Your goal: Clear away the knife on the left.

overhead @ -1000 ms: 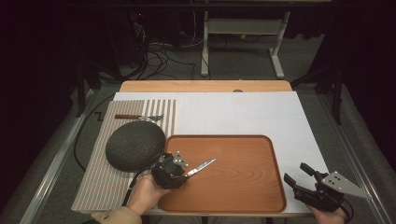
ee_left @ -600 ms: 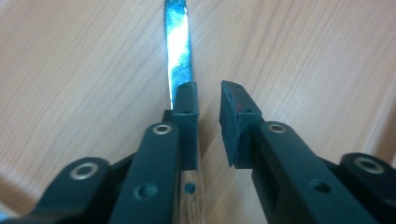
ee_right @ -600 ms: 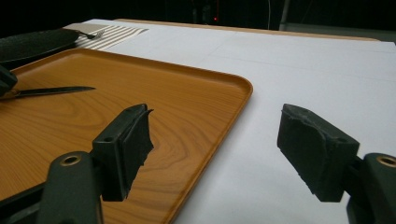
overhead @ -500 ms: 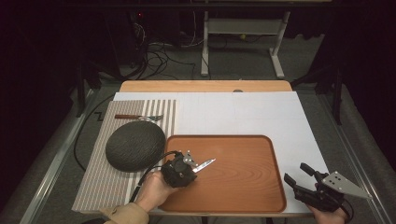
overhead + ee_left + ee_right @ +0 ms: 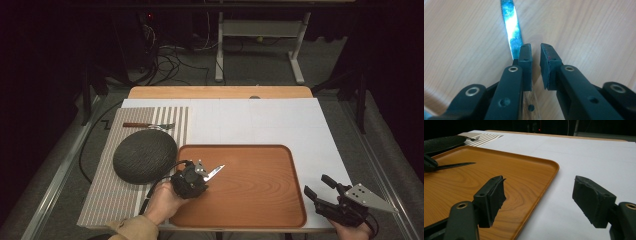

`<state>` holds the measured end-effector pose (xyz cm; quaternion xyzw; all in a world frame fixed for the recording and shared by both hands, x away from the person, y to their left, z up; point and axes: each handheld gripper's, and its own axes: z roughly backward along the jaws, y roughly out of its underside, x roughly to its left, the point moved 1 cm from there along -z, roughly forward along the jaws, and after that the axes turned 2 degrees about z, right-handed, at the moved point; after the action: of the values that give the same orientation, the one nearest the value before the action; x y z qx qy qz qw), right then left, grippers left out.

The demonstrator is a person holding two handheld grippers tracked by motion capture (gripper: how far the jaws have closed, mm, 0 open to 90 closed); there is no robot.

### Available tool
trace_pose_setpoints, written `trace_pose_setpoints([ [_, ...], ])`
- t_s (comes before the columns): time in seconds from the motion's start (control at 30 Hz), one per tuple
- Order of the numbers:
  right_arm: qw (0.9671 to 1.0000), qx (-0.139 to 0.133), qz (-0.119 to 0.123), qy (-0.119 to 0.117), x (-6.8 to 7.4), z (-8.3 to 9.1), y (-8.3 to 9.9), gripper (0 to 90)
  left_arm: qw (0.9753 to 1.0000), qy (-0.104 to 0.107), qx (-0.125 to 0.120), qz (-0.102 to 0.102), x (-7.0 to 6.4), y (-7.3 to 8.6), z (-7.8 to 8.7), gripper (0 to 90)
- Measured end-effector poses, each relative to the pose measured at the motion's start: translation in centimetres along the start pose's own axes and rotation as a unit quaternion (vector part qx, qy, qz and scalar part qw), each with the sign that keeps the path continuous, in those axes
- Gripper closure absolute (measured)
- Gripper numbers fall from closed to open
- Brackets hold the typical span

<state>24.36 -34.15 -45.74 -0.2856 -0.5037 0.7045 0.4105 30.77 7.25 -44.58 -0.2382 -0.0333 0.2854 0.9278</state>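
A knife with a wooden handle lies on the brown wooden tray, its blade pointing up and to the right. My left gripper sits over its handle at the tray's left edge. In the left gripper view the jaws stand a little apart with bare tray showing in the gap. There the knife blade runs out past the left pad and the handle lies under it. My right gripper is open near the table's front right corner, its pads wide apart over the white surface beside the tray.
A dark round dish lies on the striped placemat left of the tray. A fork lies behind it. White sheet covers the table behind and right of the tray.
My left gripper has shifted slightly right over the tray's left edge, and the knife went with it. The right gripper has stayed put.
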Motion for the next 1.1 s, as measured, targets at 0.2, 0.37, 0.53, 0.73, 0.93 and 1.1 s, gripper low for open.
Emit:
trace_pose_setpoints([
  [0.2, 1.0, 0.001, 0.0, 0.0, 0.0, 0.0, 0.0, 26.3, 1.0, -0.009, 0.001, -0.002, 0.2, 0.0, -0.1, 75.8],
  [0.37, 1.0, 0.001, -0.001, 0.0, 0.0, 0.0, 0.0, 26.3, 0.9999, -0.016, 0.002, -0.001, 0.5, 0.1, 0.0, 75.8],
  [0.53, 1.0, 0.002, -0.003, -0.001, 0.0, 0.0, 0.0, 26.3, 0.9998, -0.021, 0.001, 0.006, 1.0, 0.3, 0.1, 75.8],
  [0.73, 1.0, 0.002, -0.003, -0.001, 0.0, 0.0, 0.0, 26.3, 0.9996, -0.027, 0.002, 0.009, 1.5, 0.7, 0.3, 75.8],
  [0.93, 1.0, 0.002, -0.002, 0.0, -0.1, 0.0, 0.0, 26.3, 0.9994, -0.032, 0.003, 0.015, 1.9, 1.0, 0.5, 75.8],
  [1.1, 1.0, 0.002, -0.003, 0.0, 0.0, 0.0, 0.0, 26.4, 0.9992, -0.034, 0.007, 0.021, 2.4, 1.5, 0.4, 75.8],
])
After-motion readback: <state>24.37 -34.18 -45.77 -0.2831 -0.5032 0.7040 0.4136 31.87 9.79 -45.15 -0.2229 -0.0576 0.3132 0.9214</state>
